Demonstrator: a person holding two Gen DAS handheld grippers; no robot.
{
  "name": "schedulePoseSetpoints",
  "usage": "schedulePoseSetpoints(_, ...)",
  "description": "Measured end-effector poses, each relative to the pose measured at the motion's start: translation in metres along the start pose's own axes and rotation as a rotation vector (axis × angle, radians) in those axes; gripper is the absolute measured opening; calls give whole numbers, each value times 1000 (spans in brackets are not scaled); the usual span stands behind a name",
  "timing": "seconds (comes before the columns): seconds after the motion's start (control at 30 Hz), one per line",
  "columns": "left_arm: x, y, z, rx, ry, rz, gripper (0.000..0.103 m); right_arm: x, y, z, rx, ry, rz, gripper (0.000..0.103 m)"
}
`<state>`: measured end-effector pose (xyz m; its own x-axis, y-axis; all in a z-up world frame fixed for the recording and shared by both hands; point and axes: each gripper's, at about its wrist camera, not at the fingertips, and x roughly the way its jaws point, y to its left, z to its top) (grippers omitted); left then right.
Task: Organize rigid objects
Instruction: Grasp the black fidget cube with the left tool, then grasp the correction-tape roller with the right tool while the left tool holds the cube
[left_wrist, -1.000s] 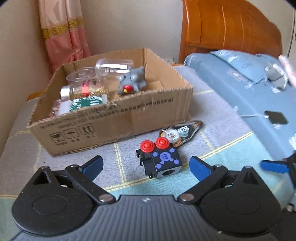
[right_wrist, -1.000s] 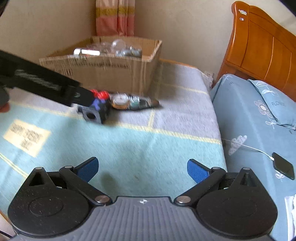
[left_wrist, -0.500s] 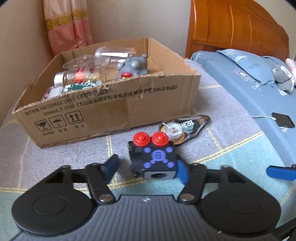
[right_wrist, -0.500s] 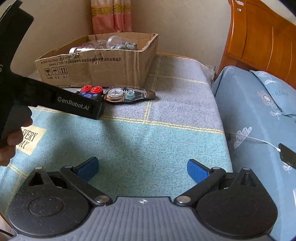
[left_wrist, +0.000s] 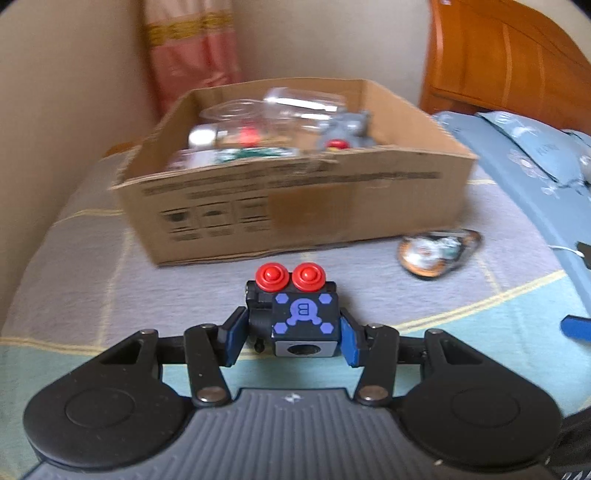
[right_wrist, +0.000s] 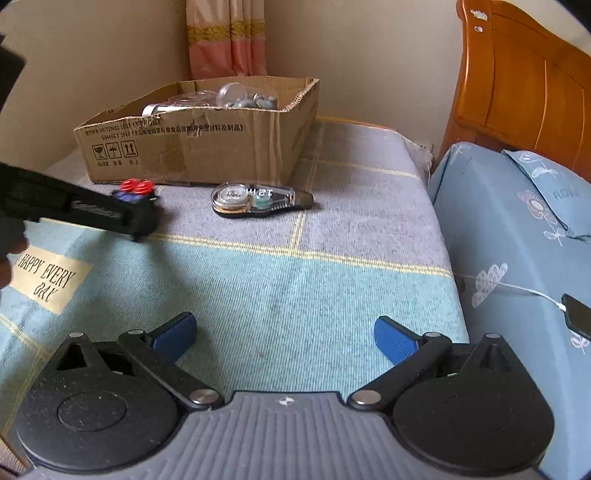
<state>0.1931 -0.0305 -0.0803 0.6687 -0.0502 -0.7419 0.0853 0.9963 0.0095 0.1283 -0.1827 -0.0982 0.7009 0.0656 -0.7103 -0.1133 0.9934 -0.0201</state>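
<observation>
Left wrist view shows us with the left gripper (left_wrist: 293, 336) clamped on the black cube toy (left_wrist: 295, 317), its jaws pinching the toy's two sides, the red knobs pointing toward the box (left_wrist: 295, 199). The toy sits low over the bed cover (left_wrist: 480, 325), just in front of the box; whether it is lifted clear we cannot tell. We judge the step in hand as the pick-up of this toy. Next we need to raise it above the near cardboard wall and carry it forward over the jars and grey figure (left_wrist: 347, 129) already inside, then let go. The right gripper (right_wrist: 284, 334) hangs with jaws spread and nothing between them, while the tape dispenser (right_wrist: 258, 197) lies on the cover near the box, likely our next pick
</observation>
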Motion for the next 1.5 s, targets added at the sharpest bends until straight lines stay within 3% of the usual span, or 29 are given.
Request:
schedulePoseSetpoints(0.17, 3, 29, 0, -85, -5, 58, 50, 19, 0, 22, -30, 21, 31, 103)
schedulePoseSetpoints(0.37, 4, 41, -2, -113, -15, 57, 54, 49, 5, 50, -60, 6, 62, 103)
schedulePoseSetpoints(0.5, 7, 42, -2, -130, -3, 53, 85, 64, 9, 64, -69, -1, 67, 103)
schedulePoseSetpoints(0.67, 11, 42, -5, -125, 0, 51, 100, 75, 13, 75, -82, -5, 69, 103)
schedulePoseSetpoints(1.2, 12, 39, -10, -101, -14, 63, 102, 83, 18, 84, -66, -4, 49, 103)
schedulePoseSetpoints(1.33, 13, 40, -9, -97, -15, 56, 102, 78, 21, 83, -76, -15, 59, 92)
schedulePoseSetpoints(1.5, 14, 41, -8, -94, -12, 49, 102, 74, 21, 79, -79, -13, 67, 92)
